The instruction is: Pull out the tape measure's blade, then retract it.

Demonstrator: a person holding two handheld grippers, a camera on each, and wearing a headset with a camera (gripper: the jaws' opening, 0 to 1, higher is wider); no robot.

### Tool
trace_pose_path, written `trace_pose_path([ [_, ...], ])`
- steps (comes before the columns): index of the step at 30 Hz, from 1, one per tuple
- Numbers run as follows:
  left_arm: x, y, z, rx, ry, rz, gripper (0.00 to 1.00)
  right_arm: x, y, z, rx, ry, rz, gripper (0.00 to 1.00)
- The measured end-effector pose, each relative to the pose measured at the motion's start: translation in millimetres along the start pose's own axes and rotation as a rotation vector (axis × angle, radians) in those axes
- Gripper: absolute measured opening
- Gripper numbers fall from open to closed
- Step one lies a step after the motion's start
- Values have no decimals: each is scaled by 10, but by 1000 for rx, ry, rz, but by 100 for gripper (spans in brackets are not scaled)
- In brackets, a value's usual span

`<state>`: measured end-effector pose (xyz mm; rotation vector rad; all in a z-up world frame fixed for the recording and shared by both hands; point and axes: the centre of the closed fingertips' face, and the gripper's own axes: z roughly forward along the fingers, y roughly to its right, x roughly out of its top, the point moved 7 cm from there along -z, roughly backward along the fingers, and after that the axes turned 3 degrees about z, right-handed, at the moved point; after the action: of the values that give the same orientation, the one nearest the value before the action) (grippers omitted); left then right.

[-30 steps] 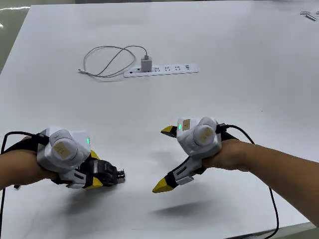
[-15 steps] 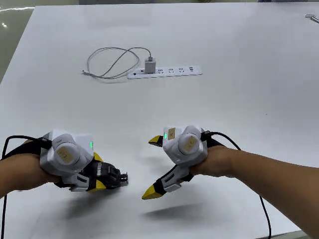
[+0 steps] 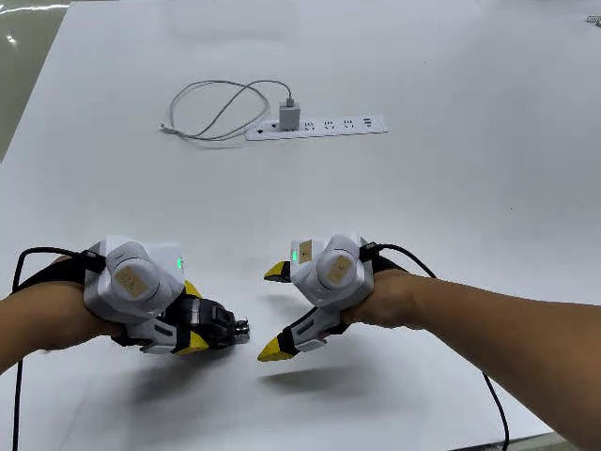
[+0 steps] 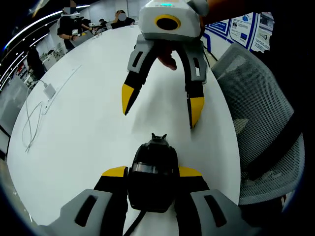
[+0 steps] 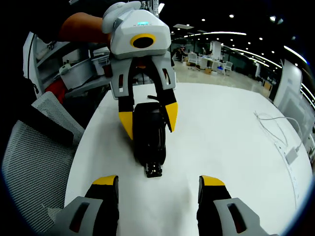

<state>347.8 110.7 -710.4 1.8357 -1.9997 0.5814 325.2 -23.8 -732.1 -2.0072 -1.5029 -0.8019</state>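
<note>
From the head view I have both grippers low over the white table (image 3: pixel 451 188), facing each other. The left gripper (image 3: pixel 194 317) is clamped on the black tape measure (image 3: pixel 216 325), which lies between its yellow-tipped jaws with its small front tab pointing toward the right gripper (image 3: pixel 274 311). The right gripper's jaws are spread wide with nothing between them, and the tab sits just short of their tips. Further back on the table I see a power strip (image 3: pixel 319 127) with a charger (image 3: pixel 289 116) plugged in and a looped cable (image 3: pixel 211 108).

In the left gripper view, my left gripper (image 4: pixel 151 172) pinches the tape measure (image 4: pixel 155 160) on both sides, the case filling the gap between the jaws and its tab aimed forward. Straight ahead, the right gripper (image 4: pixel 161 104) hangs tips-down and spread apart above the table (image 4: pixel 88 123), near the tab but apart from it. A mesh chair (image 4: pixel 256 98) stands at the table's edge.

In the right gripper view, my right gripper (image 5: pixel 158 181) has its jaws wide apart and bare. The left gripper (image 5: pixel 147 118) faces me, gripping the tape measure (image 5: pixel 149 135), whose tab (image 5: pixel 153 170) points into the gap between my jaws, close to their tips without touching either. The mesh chair (image 5: pixel 34 147) shows beside the table (image 5: pixel 221 128).
</note>
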Motion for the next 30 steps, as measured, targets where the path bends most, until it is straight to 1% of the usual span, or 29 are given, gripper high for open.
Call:
trace_pose_path([
  [2,1,-4,0,-2,-2,0,32,24,-8,59,7,-4,-7,57],
  [4,0,-8,2,-4,-1,-1,32,44,-20,117,13,-14,-30,52],
  [8,2,-4,2,-5,0,-3,32,68,-46,183,25,-19,-40,45],
  [11,-1,-9,5,-5,0,-5,32,56,-60,225,35,-36,-56,42],
  [15,-1,-7,7,-5,-1,-6,32,67,-49,246,36,-38,-67,36],
  [18,-2,-10,7,-4,0,-8,32,19,-30,285,36,-64,-77,27],
  [20,-3,-11,7,-5,0,-9,32,7,-20,298,39,-66,-79,23],
  [22,-2,-11,7,-7,1,-11,32,-5,-13,317,43,-68,-73,22],
  [23,-2,-13,8,-8,2,-11,32,-15,-17,319,44,-78,-70,21],
  [24,-2,-14,8,-10,2,-12,32,-10,-19,312,45,-71,-69,20],
  [25,-2,-16,8,-11,3,-14,32,-12,-10,309,40,-74,-65,16],
  [30,-1,-13,3,-12,5,-16,32,14,-25,338,44,-77,-83,12],
])
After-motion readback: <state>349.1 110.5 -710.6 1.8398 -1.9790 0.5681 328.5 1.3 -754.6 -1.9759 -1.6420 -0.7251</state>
